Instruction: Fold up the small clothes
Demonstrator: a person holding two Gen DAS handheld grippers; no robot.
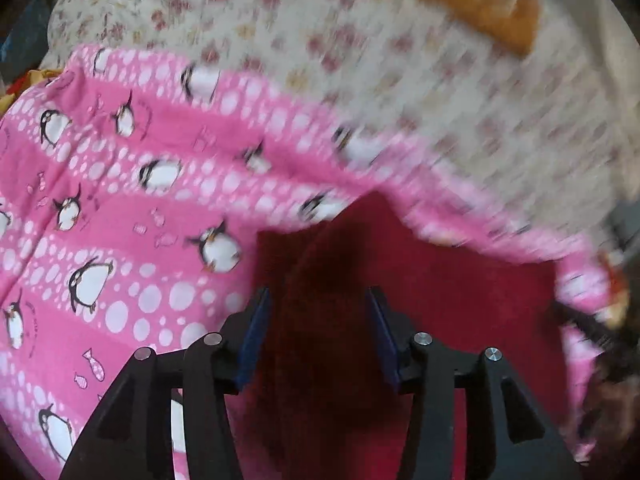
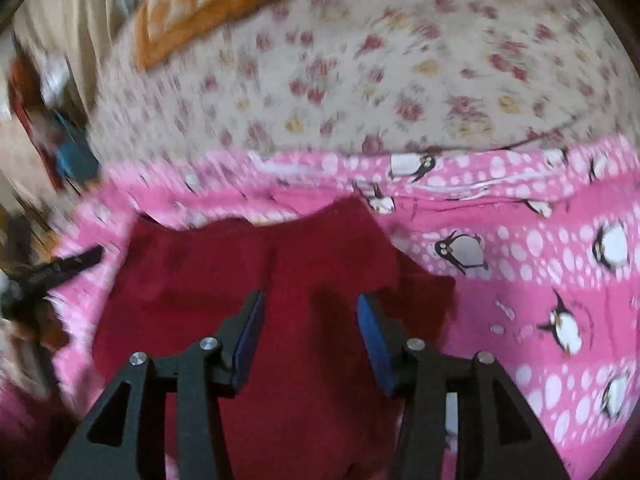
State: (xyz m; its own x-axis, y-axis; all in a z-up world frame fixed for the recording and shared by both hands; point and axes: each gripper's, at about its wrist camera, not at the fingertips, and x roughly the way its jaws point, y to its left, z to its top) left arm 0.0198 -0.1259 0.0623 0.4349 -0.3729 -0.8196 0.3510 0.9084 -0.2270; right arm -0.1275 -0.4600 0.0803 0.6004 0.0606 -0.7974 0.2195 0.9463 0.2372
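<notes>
Two grippers over a small dark red garment (image 2: 256, 276), spread on a pink penguin blanket (image 1: 120, 200) on a bed with a flowered sheet (image 2: 360, 60). Left gripper (image 1: 318, 300) partly open, blue pads apart, nothing between them but the red cloth lying below. Right gripper (image 2: 310, 304) partly open too, a bit wider, holding nothing. In the right wrist view, tip of the other gripper poking in at the left edge of the red cloth. Looks like a fold just laid down, or a new grab about to start; hard to say which. To do it well: lower the pads to one edge of the red cloth, pinch only the red layer, not the pink blanket under it. Lift both sides evenly, bring edge to edge, lay flat, smooth out bumps. Danger of grabbing the blanket along with the garment, since both are soft and touching. Orange pillow (image 2: 208, 8) far up the bed, well apart, not in the way. Blurry clutter beside the bed, too fuzzy to name.
</notes>
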